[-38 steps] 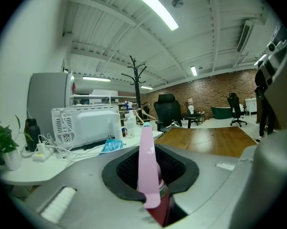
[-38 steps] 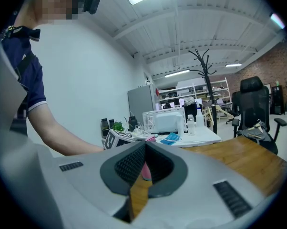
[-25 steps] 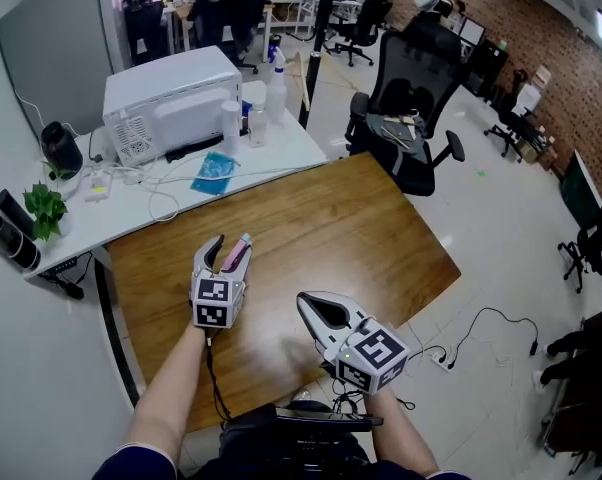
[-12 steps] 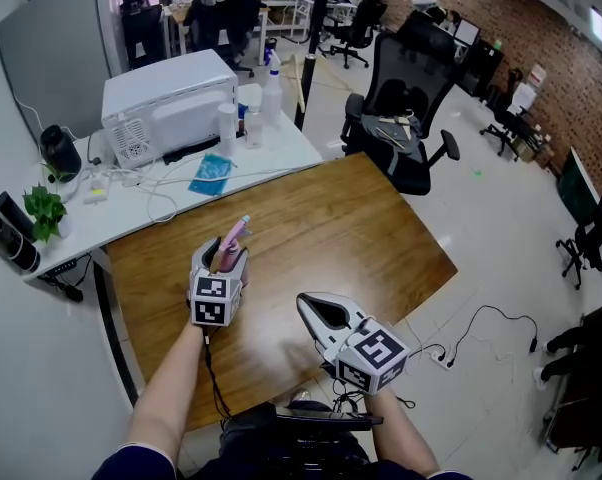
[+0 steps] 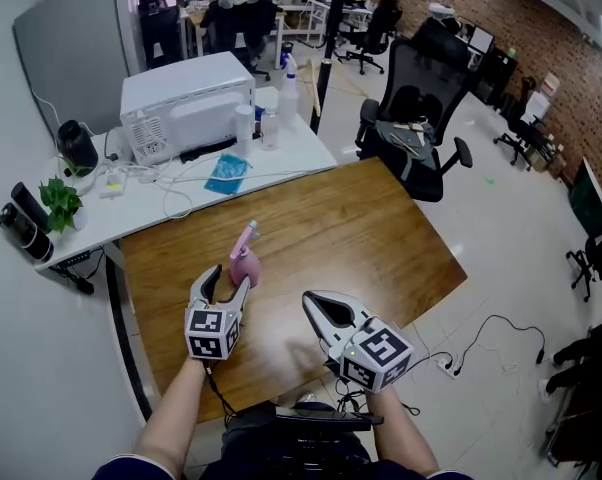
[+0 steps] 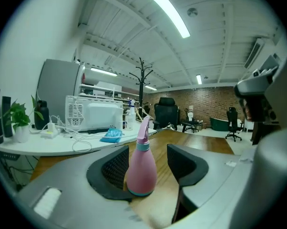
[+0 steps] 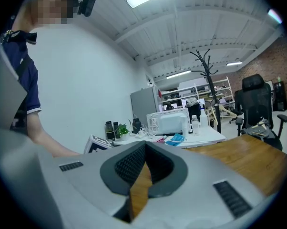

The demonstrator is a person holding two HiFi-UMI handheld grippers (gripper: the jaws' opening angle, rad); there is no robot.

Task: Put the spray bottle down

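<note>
A pink spray bottle (image 5: 245, 262) with a teal collar stands upright on the wooden table (image 5: 361, 228), left of its middle. My left gripper (image 5: 230, 279) sits just behind the bottle on the near side, jaws open, not gripping it. In the left gripper view the spray bottle (image 6: 141, 168) stands between the spread fingertips of the left gripper (image 6: 147, 155), with a gap on its right. My right gripper (image 5: 317, 306) hovers over the table's near part, shut and empty. In the right gripper view the right gripper (image 7: 144, 149) has its pads together.
A white desk (image 5: 131, 213) adjoins the far left, bearing a printer (image 5: 186, 108), clear bottles (image 5: 271, 128), a blue packet (image 5: 227, 173), cables, a plant (image 5: 59, 203) and speakers (image 5: 19, 228). A black office chair (image 5: 421, 118) stands beyond the table's far corner. Cables (image 5: 481, 338) lie on the floor right.
The left gripper has let go of the spray bottle and drawn back toward me. The bottle now stands on the table. The right gripper has stayed put.
</note>
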